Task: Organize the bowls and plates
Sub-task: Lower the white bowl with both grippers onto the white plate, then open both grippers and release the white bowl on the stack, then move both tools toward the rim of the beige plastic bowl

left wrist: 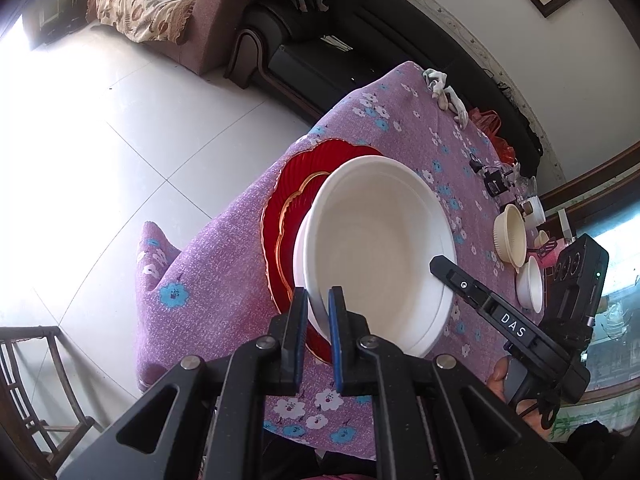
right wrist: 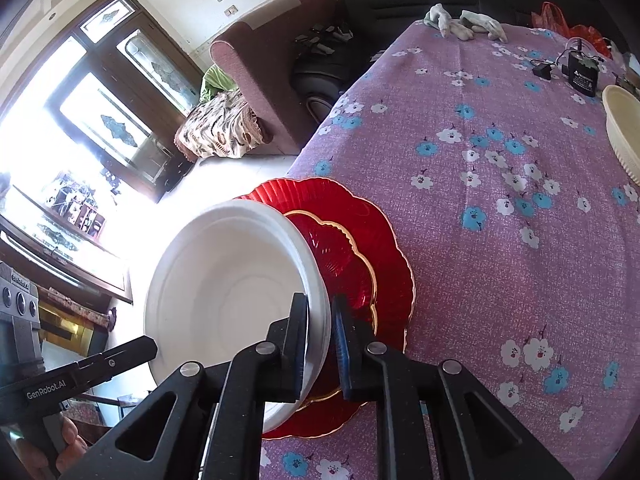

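Observation:
A white bowl (left wrist: 380, 240) leans tilted over two stacked red scalloped plates (left wrist: 292, 184) with gold rims, near the table's left edge. My left gripper (left wrist: 318, 294) is shut on the bowl's near rim, one pad inside and one outside. In the right wrist view the same bowl (right wrist: 224, 280) has its opposite rim between the fingers of my right gripper (right wrist: 320, 304); the jaws stand slightly apart and the outer pad looks clear of the wall. The red plates (right wrist: 360, 240) lie under and beside it. One right finger (left wrist: 452, 276) shows over the bowl's far rim.
The purple floral tablecloth (right wrist: 500, 160) covers the table. A cream ribbed bowl (left wrist: 510, 236) and a small white bowl (left wrist: 530, 284) stand to the right, past a black charger (right wrist: 582, 74). Gloves (right wrist: 464, 22) lie at the far edge. A wooden chair (left wrist: 24, 380) stands on the floor at the left.

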Motion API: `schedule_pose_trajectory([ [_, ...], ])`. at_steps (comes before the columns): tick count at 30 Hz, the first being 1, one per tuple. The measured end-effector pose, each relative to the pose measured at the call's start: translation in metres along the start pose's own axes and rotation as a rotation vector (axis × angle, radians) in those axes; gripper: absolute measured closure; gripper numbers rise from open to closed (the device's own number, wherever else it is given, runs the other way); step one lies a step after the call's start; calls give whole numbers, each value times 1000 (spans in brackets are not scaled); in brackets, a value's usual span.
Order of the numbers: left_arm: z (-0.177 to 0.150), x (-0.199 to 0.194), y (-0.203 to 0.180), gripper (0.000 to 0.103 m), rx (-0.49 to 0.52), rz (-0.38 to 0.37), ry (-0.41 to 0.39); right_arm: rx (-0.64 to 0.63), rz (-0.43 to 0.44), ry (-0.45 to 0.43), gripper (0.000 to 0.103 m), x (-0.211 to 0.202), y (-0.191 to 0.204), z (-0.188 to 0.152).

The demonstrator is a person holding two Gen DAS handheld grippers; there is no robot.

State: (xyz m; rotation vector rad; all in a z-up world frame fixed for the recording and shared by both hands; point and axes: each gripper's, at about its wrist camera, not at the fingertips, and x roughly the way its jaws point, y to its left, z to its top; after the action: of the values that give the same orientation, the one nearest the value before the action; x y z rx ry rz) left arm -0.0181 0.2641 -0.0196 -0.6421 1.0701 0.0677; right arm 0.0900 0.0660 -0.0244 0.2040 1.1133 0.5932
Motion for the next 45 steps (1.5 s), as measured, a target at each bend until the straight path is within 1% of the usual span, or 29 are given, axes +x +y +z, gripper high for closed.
schedule_pose_trajectory([
  [5,3,-2,-4,94,8,-5,1,8,4,-8,86,-2,-3,1],
  [11,5,-8,-4,90,39,36,-12,24,15,-25,86,-8,-9,2],
  [14,5,-16,4,88,25,50,-33,30,27,-36,86,-13,-10,3],
  [18,4,-39,7,88,22,86,-128,49,61,-76,86,-29,-17,5],
  [20,0,-52,1,87,37,110,-194,58,77,-110,86,-41,-24,6],
  [21,-4,-58,-5,85,54,115,-228,59,84,-134,86,-47,-28,5],
  [22,-8,-63,-14,75,77,118,-263,57,85,-161,86,-55,-32,5],
  [23,-15,-68,-25,59,102,127,-299,55,79,-193,86,-62,-39,4],
  [24,-22,-70,-37,51,129,139,-336,54,67,-228,83,-69,-45,2],
  [25,-30,-71,-51,41,162,149,-371,54,49,-269,79,-76,-54,0],
  [27,-48,-65,-83,36,249,173,-424,50,11,-344,74,-90,-71,-6],
  [28,-56,-58,-99,30,289,180,-438,46,-5,-374,71,-96,-80,-10],
  [29,-65,-49,-115,21,328,179,-444,45,-21,-399,71,-102,-89,-14],
  [31,-81,-22,-148,17,424,163,-427,41,-49,-420,67,-110,-107,-25],
  [32,-87,-7,-163,17,467,155,-398,41,-57,-414,66,-113,-117,-30],
  [34,-97,32,-187,17,529,124,-293,57,-84,-395,65,-118,-137,-41],
  [37,-106,87,-211,17,550,79,-145,111,-102,-374,65,-129,-172,-56],
  [39,-107,115,-224,17,554,60,-69,155,-115,-368,65,-138,-196,-61],
  [42,-107,138,-240,17,556,51,-27,225,-117,-374,66,-156,-230,-67],
  [45,-112,148,-253,17,578,52,-21,271,-149,-395,65,-171,-256,-71],
])
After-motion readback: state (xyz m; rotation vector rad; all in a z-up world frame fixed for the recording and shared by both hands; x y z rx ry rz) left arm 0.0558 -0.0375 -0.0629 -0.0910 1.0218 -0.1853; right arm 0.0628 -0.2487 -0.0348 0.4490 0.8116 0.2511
